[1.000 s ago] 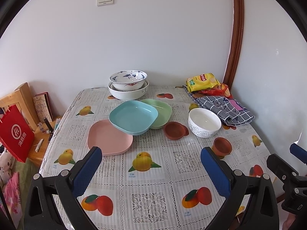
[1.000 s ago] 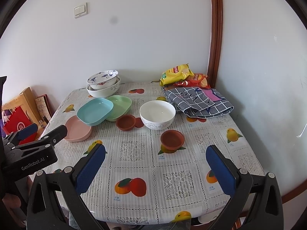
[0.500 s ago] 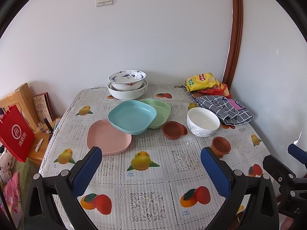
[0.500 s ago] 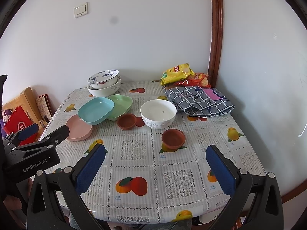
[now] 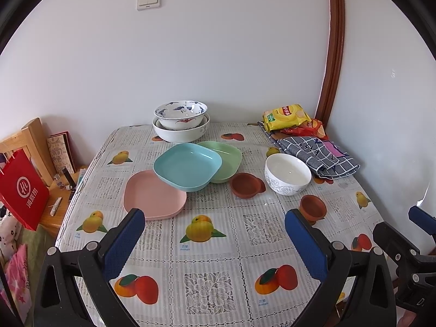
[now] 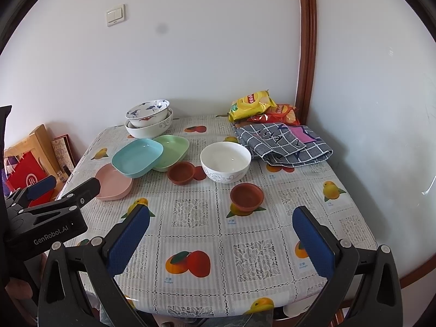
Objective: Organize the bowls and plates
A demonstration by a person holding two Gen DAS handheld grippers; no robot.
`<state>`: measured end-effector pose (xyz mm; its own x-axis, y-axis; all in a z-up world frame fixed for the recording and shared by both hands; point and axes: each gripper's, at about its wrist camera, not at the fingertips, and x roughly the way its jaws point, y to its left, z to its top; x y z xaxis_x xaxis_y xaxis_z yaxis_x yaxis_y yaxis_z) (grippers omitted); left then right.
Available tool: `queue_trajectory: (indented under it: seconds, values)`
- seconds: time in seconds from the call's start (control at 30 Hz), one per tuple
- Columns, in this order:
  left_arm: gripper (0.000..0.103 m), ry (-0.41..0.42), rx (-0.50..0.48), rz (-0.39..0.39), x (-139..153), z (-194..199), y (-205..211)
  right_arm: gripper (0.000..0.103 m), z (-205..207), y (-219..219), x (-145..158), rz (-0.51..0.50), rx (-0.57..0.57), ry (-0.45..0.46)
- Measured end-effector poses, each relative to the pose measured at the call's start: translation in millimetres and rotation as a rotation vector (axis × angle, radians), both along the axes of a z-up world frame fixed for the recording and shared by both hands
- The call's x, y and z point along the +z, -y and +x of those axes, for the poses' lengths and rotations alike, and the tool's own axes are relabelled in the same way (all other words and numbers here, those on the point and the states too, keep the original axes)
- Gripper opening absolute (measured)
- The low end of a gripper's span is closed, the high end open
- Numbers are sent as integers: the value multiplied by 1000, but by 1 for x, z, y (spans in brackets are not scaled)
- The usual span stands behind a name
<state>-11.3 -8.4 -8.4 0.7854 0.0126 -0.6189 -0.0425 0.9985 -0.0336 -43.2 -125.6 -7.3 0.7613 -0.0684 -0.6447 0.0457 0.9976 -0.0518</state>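
On the fruit-print table (image 5: 207, 261) lie a pink plate (image 5: 152, 199), a blue plate (image 5: 186, 166) overlapping it and a green plate (image 5: 226, 160). A blue-patterned bowl (image 5: 181, 114) is nested in a white bowl (image 5: 179, 133) at the back. A white floral bowl (image 5: 287, 174) and two small brown dishes (image 5: 246, 185) (image 5: 312, 207) sit to the right. My left gripper (image 5: 214, 239) hovers open over the near table, empty. My right gripper (image 6: 222, 234) is open and empty too, short of the near brown dish (image 6: 246, 196).
Snack bags (image 5: 286, 115) and a folded checked cloth (image 5: 318, 155) fill the back right corner by the wall. A wooden chair with a red bag (image 5: 21, 190) stands left of the table. The other gripper's body (image 6: 46, 212) shows at the left of the right wrist view.
Both grippers have drifted slightly forward and up over the table. Nothing on the table has moved, and both grippers stay open.
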Motion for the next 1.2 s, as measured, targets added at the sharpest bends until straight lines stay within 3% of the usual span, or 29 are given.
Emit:
queue_trajectory:
  seconds: [0.73,1.2]
  values:
    - [103,-2,12,1,2,3,-2,103,2,-8,0,9,11,7]
    - [103,-79,38,-47,-28,49,-48,103,61,-22,-24,38,19,-32]
